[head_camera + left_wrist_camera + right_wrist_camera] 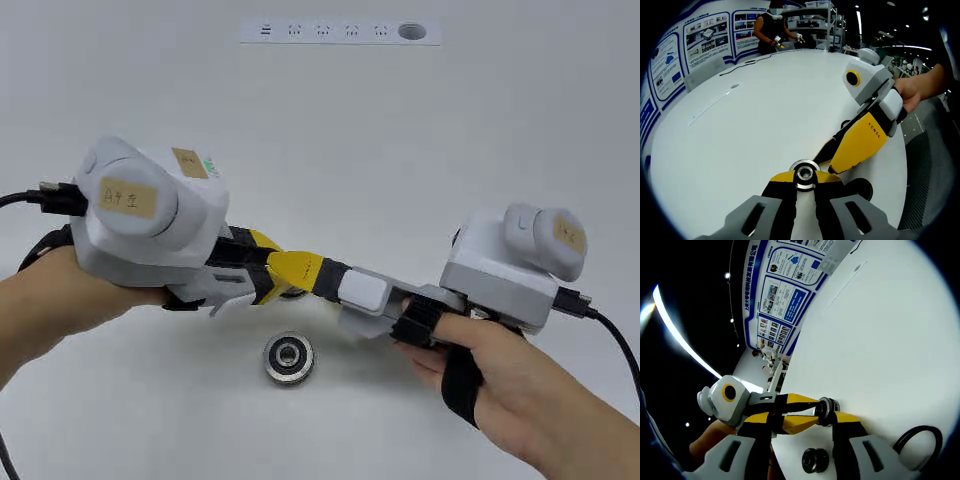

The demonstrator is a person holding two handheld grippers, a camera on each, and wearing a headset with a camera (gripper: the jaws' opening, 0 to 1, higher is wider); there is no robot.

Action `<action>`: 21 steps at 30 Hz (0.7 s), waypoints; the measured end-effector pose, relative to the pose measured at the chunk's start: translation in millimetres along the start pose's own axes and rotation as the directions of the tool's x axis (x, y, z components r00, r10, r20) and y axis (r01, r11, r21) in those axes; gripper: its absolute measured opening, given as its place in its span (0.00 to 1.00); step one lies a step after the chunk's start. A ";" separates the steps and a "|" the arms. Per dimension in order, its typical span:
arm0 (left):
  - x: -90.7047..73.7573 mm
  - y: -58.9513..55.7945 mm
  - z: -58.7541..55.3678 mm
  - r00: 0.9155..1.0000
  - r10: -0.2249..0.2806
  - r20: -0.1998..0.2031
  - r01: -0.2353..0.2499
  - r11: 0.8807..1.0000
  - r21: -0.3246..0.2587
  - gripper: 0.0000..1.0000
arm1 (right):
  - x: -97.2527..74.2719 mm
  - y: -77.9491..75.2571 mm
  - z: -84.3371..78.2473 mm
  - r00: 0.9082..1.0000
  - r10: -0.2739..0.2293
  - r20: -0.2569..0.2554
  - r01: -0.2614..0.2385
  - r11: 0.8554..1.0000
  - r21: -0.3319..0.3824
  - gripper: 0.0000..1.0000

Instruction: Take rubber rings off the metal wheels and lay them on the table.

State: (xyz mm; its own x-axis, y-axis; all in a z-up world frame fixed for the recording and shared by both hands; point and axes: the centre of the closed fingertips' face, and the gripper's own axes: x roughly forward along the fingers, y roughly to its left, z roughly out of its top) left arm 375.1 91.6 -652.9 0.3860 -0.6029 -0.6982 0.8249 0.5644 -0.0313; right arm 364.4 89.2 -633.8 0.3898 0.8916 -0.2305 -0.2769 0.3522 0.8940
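We see left tongs (805, 181) clamping wheel (804, 172), lower centre of frame; right tongs (826, 421) narrow around it, grip unclear. Skewed pull: we risk wheel twisting loose, dropping onto desk (450, 120), rolling off.

Table wheel (863, 188) — half hidden behind left tongs (805, 176)

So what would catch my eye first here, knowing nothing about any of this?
Two chunky white handheld devices meet nose to nose over the white table. The left tool grips a small metal wheel in its yellow jaws, and the right tool reaches in at that same wheel. A second wheel lies flat on the table just below them, and a white power strip sits farther back.
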 end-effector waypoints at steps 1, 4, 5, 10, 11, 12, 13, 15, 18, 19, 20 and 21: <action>0.0 0.0 0.0 1.000 0.000 0.000 0.000 1.000 -0.001 0.12 | -0.5 -0.6 0.2 1.000 -0.003 0.001 0.003 1.000 -0.001 0.48; 0.0 -0.1 0.0 1.000 0.000 0.000 0.000 1.000 -0.001 0.12 | -2.3 -2.3 1.5 1.000 -0.009 0.006 0.009 1.000 -0.006 0.44; 0.0 -0.1 0.0 1.000 0.000 0.000 0.000 1.000 -0.001 0.12 | -2.1 -3.2 1.8 1.000 -0.012 0.005 0.012 1.000 -0.010 0.43; 0.0 -0.1 0.1 1.000 0.001 0.002 0.000 1.000 -0.002 0.12 | -0.7 -20.7 4.7 0.995 -0.093 0.019 0.093 0.996 0.017 0.27; 0.0 -0.1 0.1 1.000 0.001 0.002 -0.001 1.000 -0.002 0.12 | -0.3 -25.2 6.8 0.994 -0.109 0.027 0.109 0.994 0.022 0.22; 0.1 -0.1 0.1 1.000 0.001 0.002 -0.001 1.000 -0.002 0.12 | -0.4 -28.8 5.3 0.992 -0.122 0.015 0.121 0.992 0.027 0.15; 0.1 -0.1 0.1 1.000 0.001 0.002 -0.001 1.000 -0.002 0.12 | -0.3 -33.0 5.3 0.991 -0.137 0.013 0.136 0.990 0.037 0.11; 0.1 -0.1 0.2 1.000 0.001 0.002 -0.001 1.000 -0.002 0.12 | -0.4 -37.2 5.2 0.989 -0.149 0.010 0.148 0.987 0.056 0.04; 0.0 -0.1 0.1 1.000 0.001 0.001 -0.001 1.000 -0.001 0.12 | -0.3 -34.7 5.8 0.990 -0.144 0.006 0.143 0.989 0.045 0.03; 0.0 -0.1 0.1 1.000 0.001 0.001 -0.001 1.000 -0.001 0.12 | -0.9 -34.8 5.7 0.989 -0.145 0.005 0.145 0.988 0.044 0.03; 0.0 0.0 0.1 1.000 0.001 0.001 -0.001 1.000 -0.001 0.12 | -1.2 -34.7 6.1 0.989 -0.146 0.006 0.146 0.988 0.041 0.03; 0.0 0.0 0.1 1.000 0.001 0.001 -0.001 1.000 -0.001 0.12 | -1.6 -34.2 6.6 0.989 -0.146 0.009 0.146 0.988 0.042 0.02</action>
State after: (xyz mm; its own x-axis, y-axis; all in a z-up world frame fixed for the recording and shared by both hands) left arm 375.1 91.6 -652.8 0.3867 -0.6029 -0.6978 0.8241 0.5656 -0.0319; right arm 379.0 73.8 -661.5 0.4338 0.8280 -0.3554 -0.1797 0.4660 0.8663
